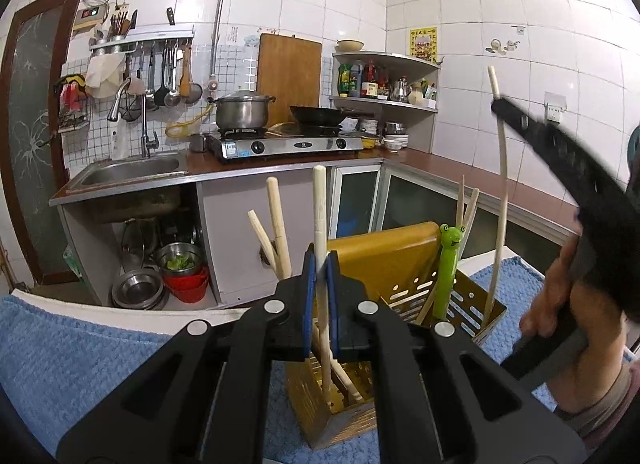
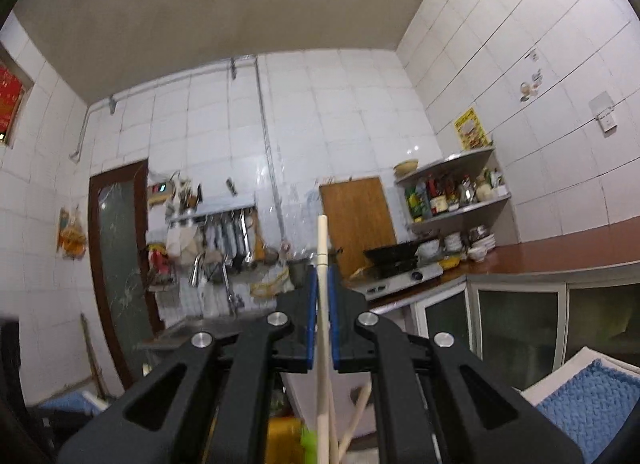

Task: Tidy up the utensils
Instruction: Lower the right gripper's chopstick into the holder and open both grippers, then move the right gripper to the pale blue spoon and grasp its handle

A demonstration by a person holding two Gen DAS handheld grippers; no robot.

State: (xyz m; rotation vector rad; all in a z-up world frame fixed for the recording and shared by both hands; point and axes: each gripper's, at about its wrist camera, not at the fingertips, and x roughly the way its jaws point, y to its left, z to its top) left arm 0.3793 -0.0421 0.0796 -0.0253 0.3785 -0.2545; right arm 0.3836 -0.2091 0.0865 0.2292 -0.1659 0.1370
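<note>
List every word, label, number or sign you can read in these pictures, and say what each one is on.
None can be read.
Yellow wall poster: characters too small.
Bottle labels on the corner shelf: blurred.
Sticker on the gas stove: too small.
Badge between the stove knobs: unreadable.
Paper notice on the tiles: too faint.

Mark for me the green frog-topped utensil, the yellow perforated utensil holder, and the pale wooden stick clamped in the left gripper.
Green frog-topped utensil (image 1: 449, 264): left wrist view, on its green body below the face.
Yellow perforated utensil holder (image 1: 390, 260): left wrist view, on its tall back wall.
Pale wooden stick (image 1: 319, 204): left wrist view, on the shaft above the pads.
</note>
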